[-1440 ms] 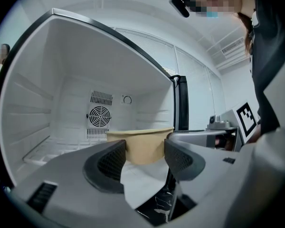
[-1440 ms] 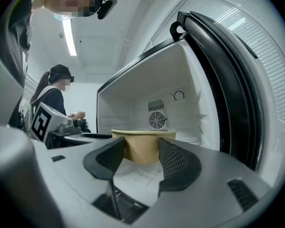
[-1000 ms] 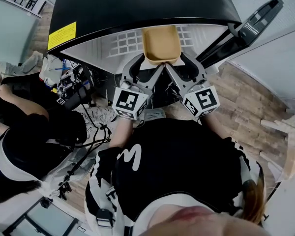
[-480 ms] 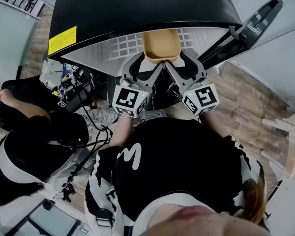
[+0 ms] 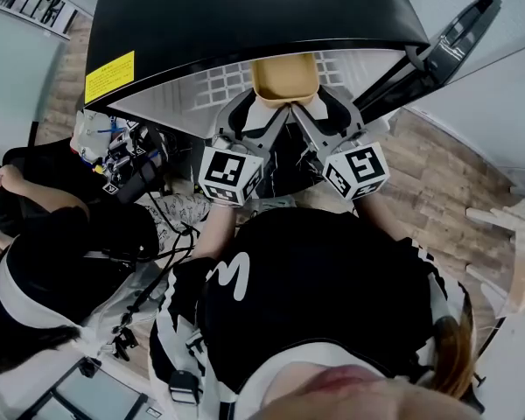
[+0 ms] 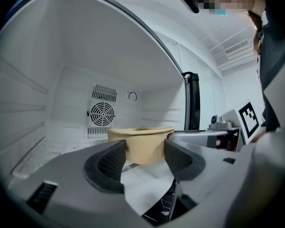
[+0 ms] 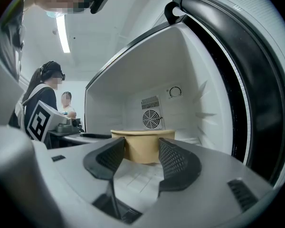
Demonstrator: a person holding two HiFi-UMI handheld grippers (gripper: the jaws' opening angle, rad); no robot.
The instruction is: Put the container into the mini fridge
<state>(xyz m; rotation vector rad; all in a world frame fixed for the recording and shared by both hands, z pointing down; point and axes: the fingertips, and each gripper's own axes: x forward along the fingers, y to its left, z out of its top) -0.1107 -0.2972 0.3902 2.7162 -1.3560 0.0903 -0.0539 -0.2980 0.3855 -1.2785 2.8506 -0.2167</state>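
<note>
A tan open container [image 5: 284, 79] hangs at the mouth of the black mini fridge [image 5: 245, 16], just under the front edge of its top. My left gripper [image 5: 261, 112] grips its near left corner and my right gripper [image 5: 308, 110] its near right corner. In the left gripper view the container [image 6: 143, 144] sits between the two dark pads [image 6: 111, 160], above the fridge's white floor. The right gripper view shows the same container [image 7: 142, 146] clamped between that gripper's pads [image 7: 175, 163], with the rear fan grille [image 7: 152, 118] behind it. The fridge door [image 5: 446, 42] stands open at the right.
A seated person [image 5: 52, 243] in black is at the left, beside a heap of cables and gear [image 5: 127, 160]. Wooden floor [image 5: 446, 182] lies to the right, with pale furniture [image 5: 516, 234] at the right edge. Two people [image 7: 40, 99] stand beyond the fridge's left side.
Both grippers have carried the container a little further forward, so more of it is under the fridge's top edge. The grip is unchanged.
</note>
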